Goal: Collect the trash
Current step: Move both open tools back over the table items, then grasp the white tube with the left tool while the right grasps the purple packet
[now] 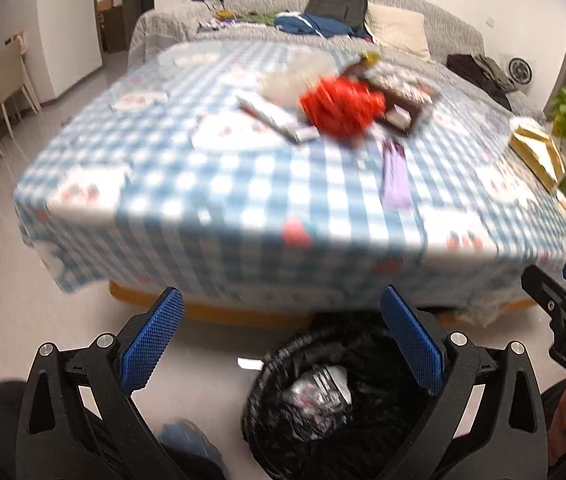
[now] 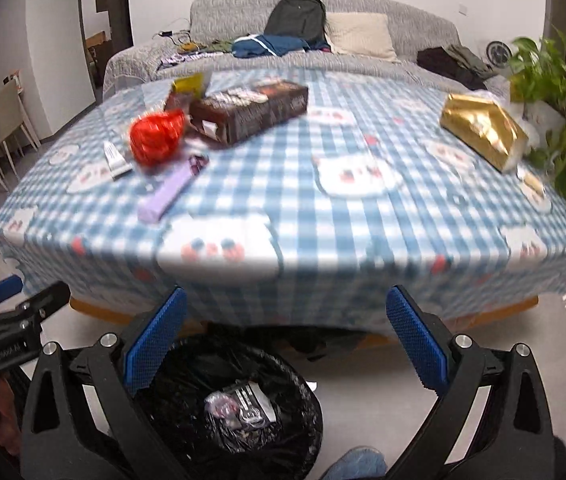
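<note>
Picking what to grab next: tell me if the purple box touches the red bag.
Apart. In the right wrist view, a strip of checked cloth shows between the purple box and the red bag.

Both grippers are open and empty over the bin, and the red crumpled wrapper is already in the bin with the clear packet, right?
Not quite. The red wrapper lies on the table, beside the brown box, as the right wrist view shows. The rest stands: left gripper and right gripper are open and empty, and the clear packet is in the bin.
</note>
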